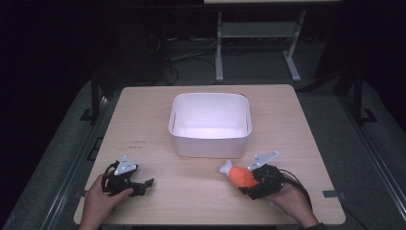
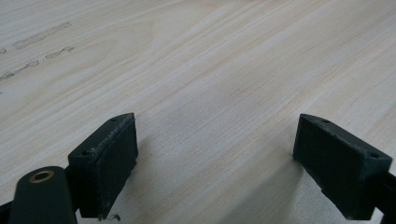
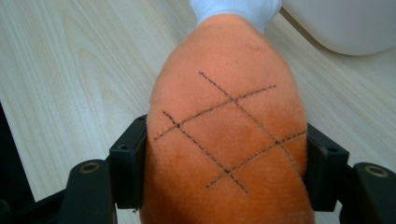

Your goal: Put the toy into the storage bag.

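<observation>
An orange plush drumstick [image 1: 239, 176] with a white tip lies on the wooden table [image 1: 191, 201], just in front of the white tub's right corner. My right gripper [image 1: 246, 184] is shut on it. In the right gripper view the two black pads press into the sides of the orange plush drumstick [image 3: 224, 93], which has dark stitched cross lines, and my right gripper [image 3: 224, 172] holds its thick end. My left gripper [image 1: 143, 186] rests near the table's front left, held by a hand. Its jaws stand wide apart over bare wood, as my left gripper [image 2: 215, 154] has nothing between them.
A white rectangular tub [image 1: 210, 143] stands in the middle of the table, its inside bare; its rounded wall [image 3: 345, 23] shows at the upper right of the right gripper view. Faint marks [image 2: 42, 37] are on the wood. Dark floor and a metal stand lie beyond the far edge.
</observation>
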### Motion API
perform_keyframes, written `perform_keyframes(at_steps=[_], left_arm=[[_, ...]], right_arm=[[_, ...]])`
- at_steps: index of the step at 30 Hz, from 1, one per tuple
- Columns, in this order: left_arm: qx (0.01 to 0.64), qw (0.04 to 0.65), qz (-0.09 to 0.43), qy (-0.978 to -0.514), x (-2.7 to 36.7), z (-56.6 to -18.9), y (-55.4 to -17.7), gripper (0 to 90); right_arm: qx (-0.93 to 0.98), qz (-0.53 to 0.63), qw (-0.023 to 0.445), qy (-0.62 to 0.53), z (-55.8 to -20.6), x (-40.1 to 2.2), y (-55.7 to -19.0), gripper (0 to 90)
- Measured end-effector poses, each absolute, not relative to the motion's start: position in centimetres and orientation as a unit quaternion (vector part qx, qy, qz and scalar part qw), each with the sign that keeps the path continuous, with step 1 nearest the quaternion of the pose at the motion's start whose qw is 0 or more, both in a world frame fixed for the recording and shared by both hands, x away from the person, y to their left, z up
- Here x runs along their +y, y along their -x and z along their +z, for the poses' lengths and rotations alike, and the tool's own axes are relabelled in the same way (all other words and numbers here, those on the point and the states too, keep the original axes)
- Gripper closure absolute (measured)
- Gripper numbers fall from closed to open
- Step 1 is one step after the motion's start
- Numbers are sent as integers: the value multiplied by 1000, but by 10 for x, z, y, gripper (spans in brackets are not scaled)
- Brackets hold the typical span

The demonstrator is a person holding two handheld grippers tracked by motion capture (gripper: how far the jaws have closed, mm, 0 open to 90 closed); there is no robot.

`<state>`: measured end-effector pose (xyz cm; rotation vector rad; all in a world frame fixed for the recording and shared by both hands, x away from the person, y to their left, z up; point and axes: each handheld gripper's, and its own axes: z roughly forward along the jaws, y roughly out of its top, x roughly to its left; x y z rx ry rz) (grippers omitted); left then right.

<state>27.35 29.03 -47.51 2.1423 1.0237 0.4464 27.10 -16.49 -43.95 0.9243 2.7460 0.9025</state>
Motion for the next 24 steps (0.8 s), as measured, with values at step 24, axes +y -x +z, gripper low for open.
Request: perform_keyframes(at_steps=[24], left_arm=[[396,355,173,-829,290,-475,-274,131]], right_arm=[[886,303,73,-345,-436,-220,-276,309]])
